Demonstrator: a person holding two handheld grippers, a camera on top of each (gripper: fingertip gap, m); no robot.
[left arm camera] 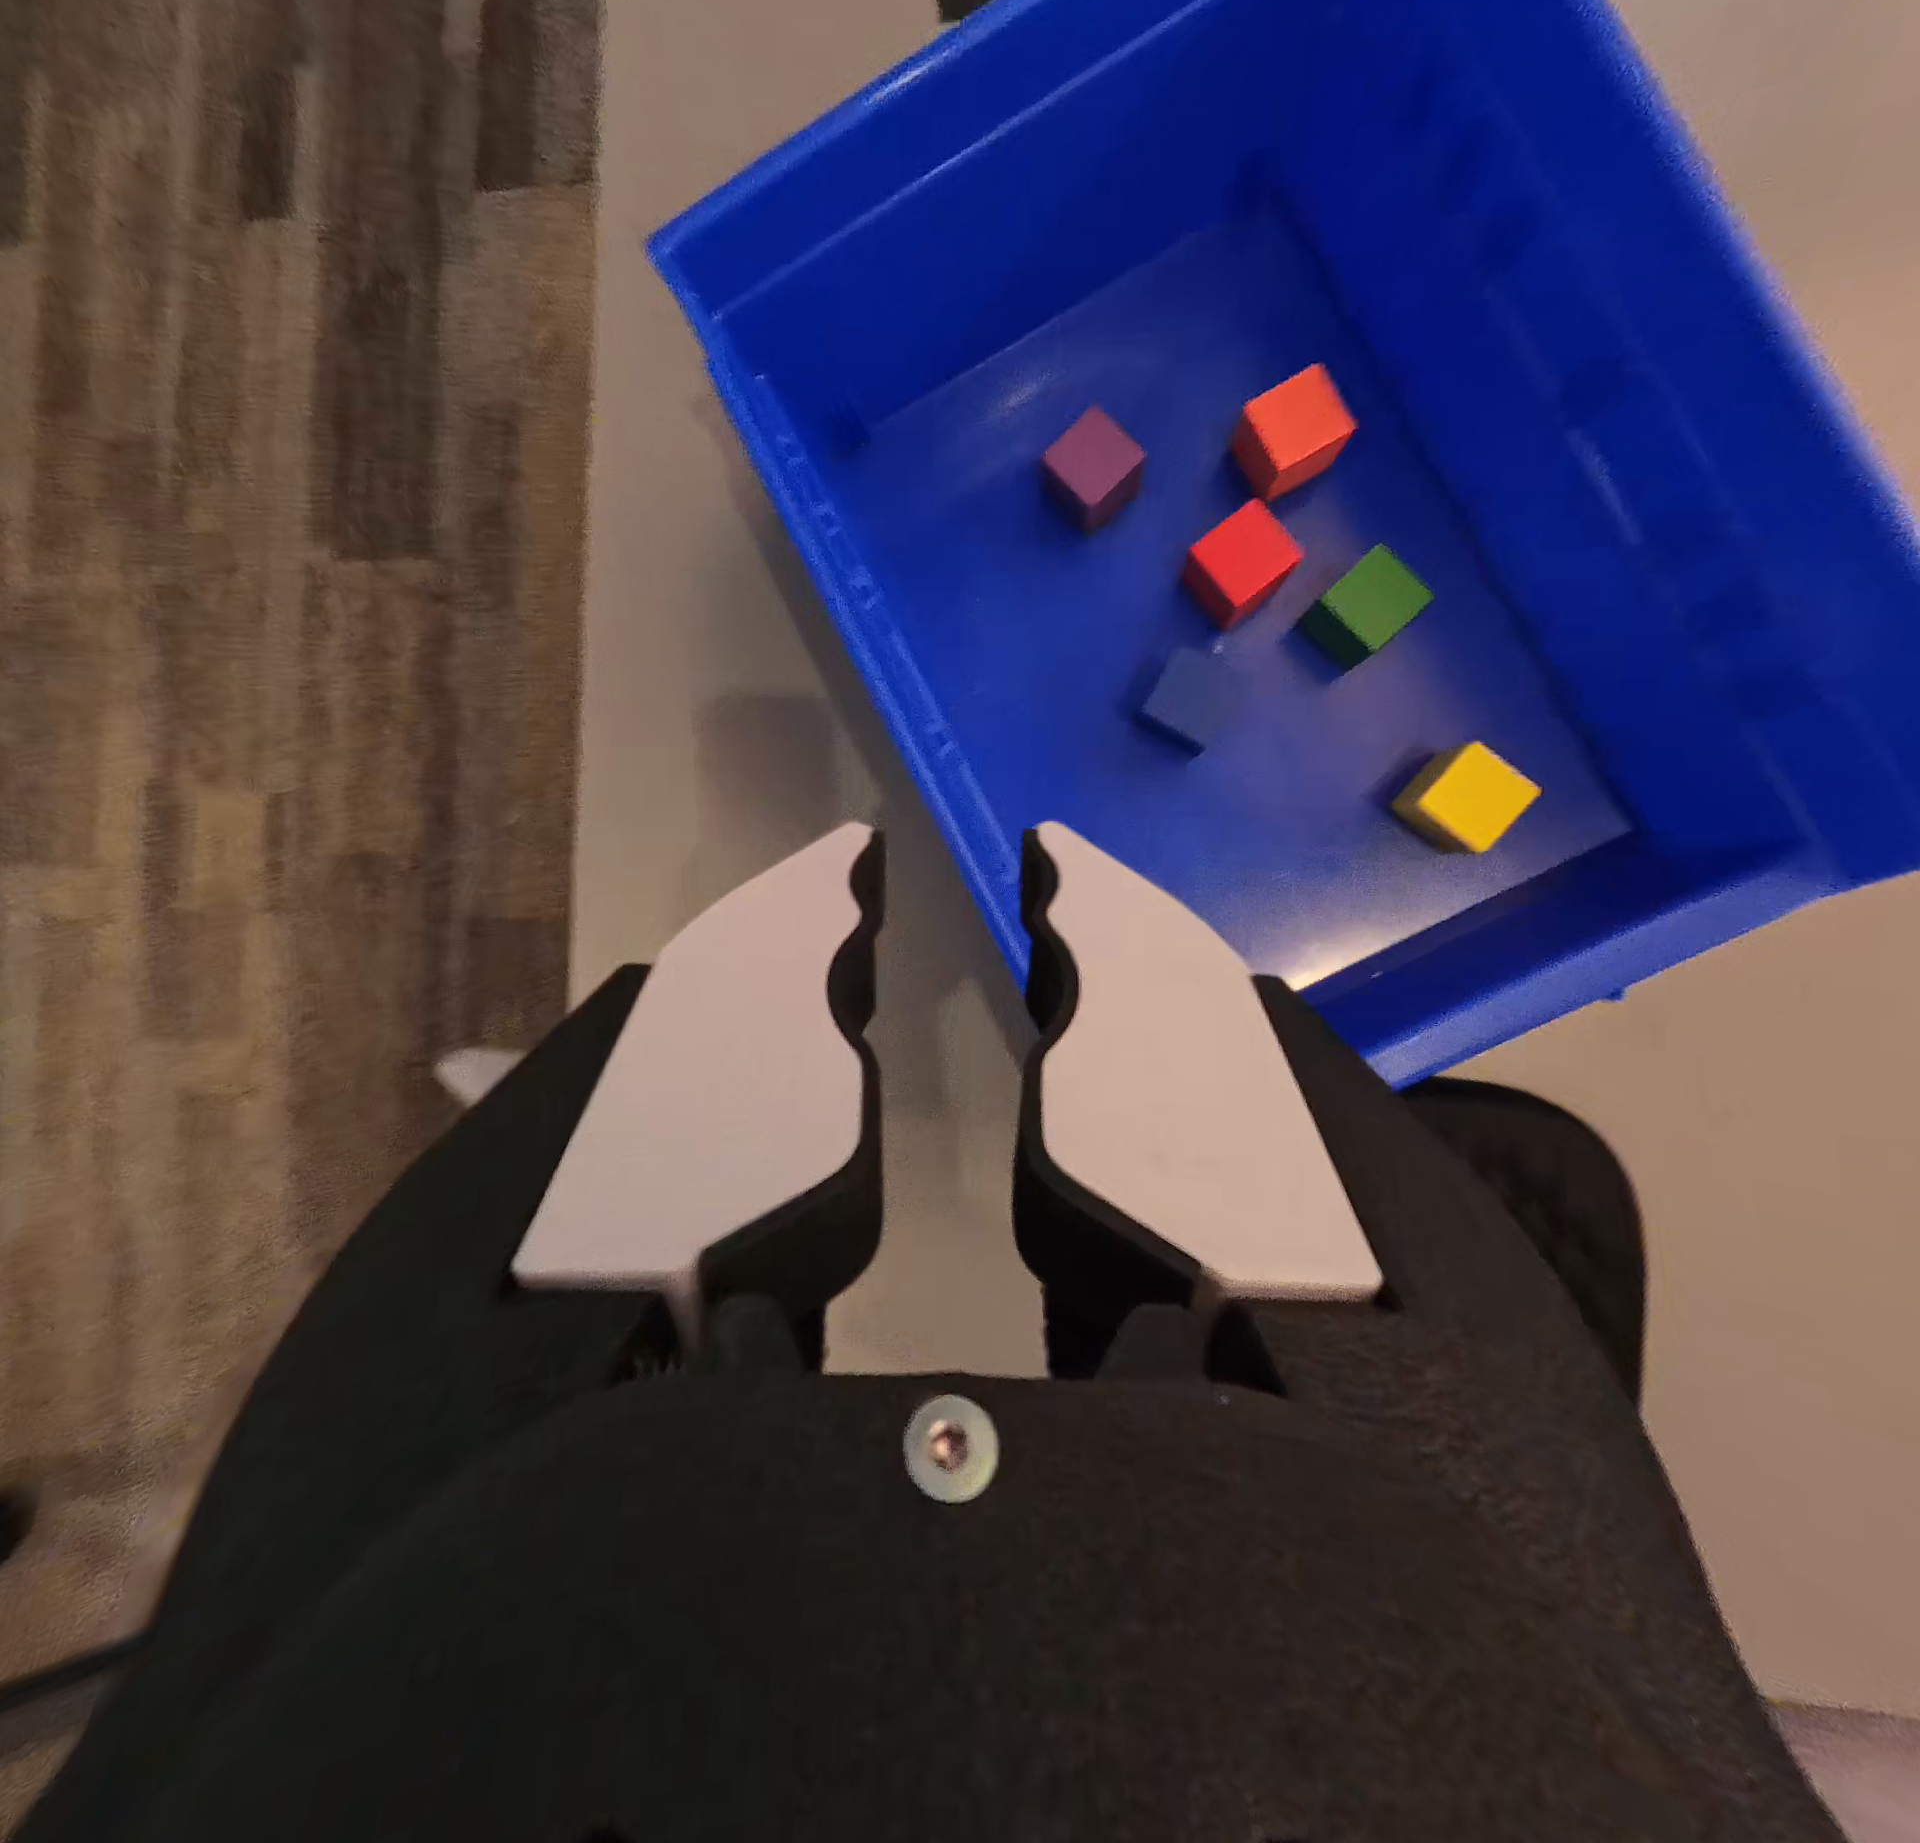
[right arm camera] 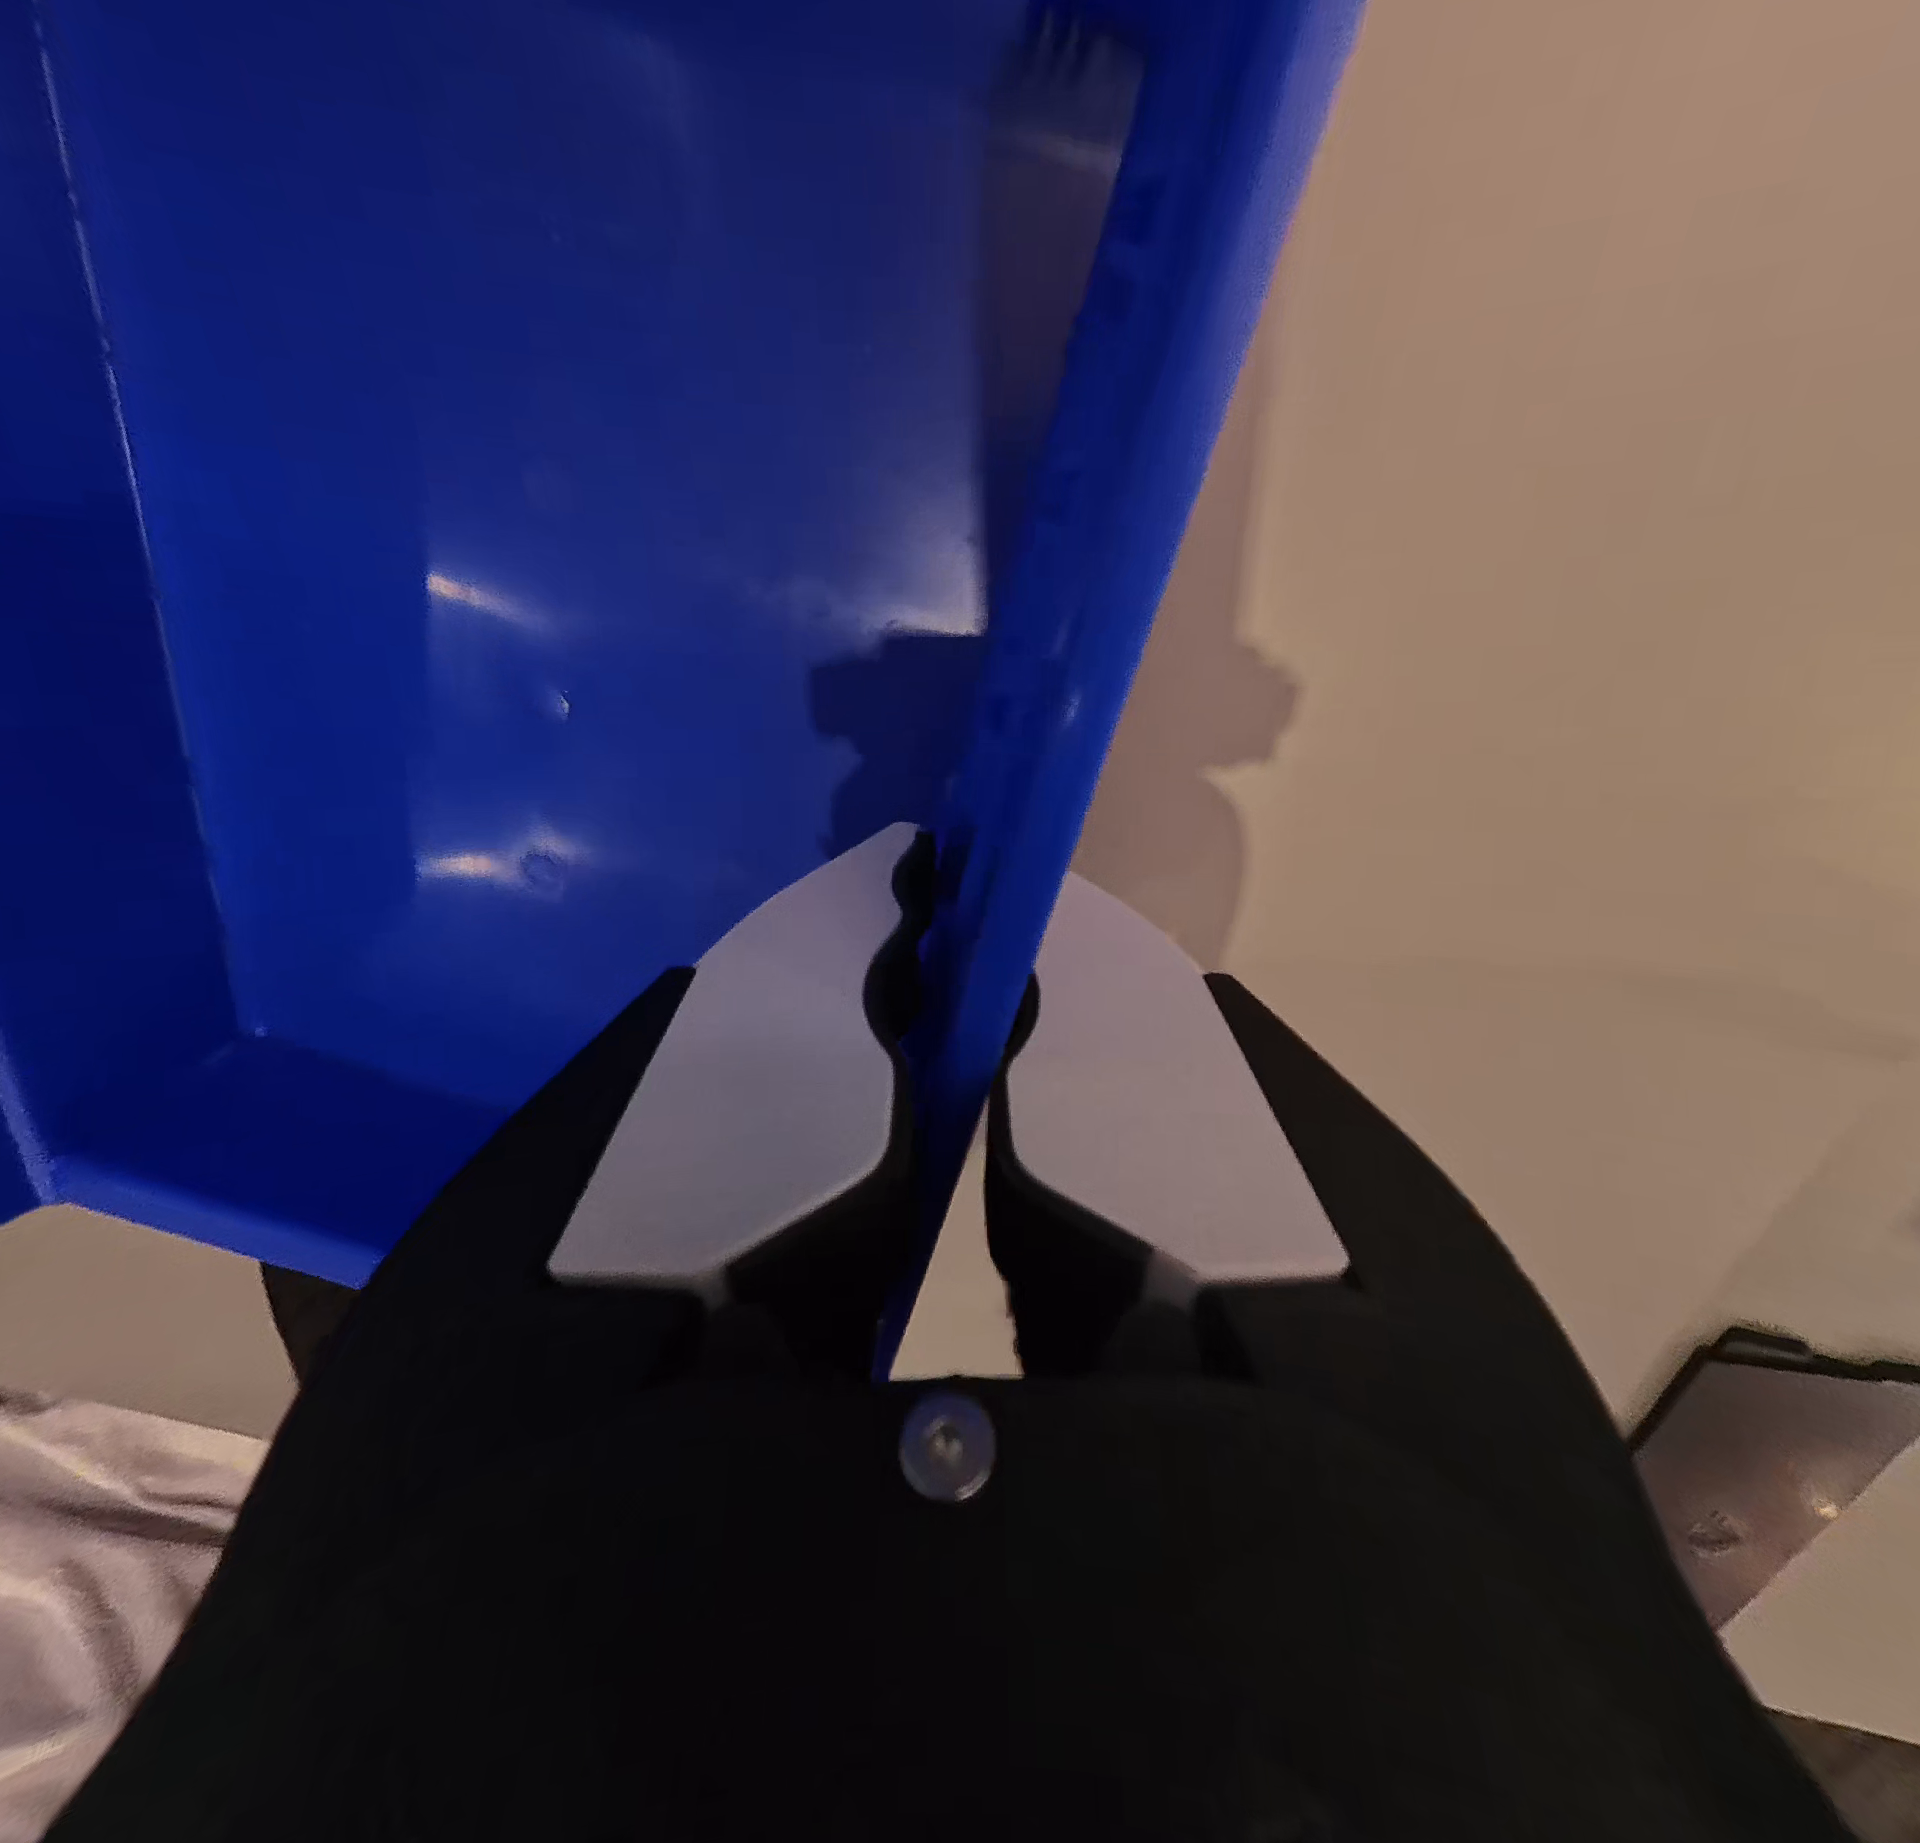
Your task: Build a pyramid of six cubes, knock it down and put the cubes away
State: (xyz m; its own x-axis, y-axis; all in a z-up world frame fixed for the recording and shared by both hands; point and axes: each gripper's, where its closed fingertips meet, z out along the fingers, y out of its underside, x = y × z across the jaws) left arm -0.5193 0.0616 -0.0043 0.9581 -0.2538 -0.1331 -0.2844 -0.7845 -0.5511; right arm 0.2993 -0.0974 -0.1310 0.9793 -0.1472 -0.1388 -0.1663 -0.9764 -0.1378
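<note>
1. Blue plastic bin (left arm camera: 1091,235) sits tilted in the left wrist view, with all six cubes loose on its floor: purple cube (left arm camera: 1093,465), orange cube (left arm camera: 1295,429), red cube (left arm camera: 1242,560), green cube (left arm camera: 1366,604), dark blue cube (left arm camera: 1190,697), yellow cube (left arm camera: 1467,796).
2. Left hand-held gripper (left arm camera: 954,837) is spread a bit, nothing between its fingers, just beside the bin's outer wall over the pale counter (left arm camera: 1766,1274).
3. Right hand-held gripper (right arm camera: 961,858) is pinching the bin's side wall, one finger inside and one outside.
</note>
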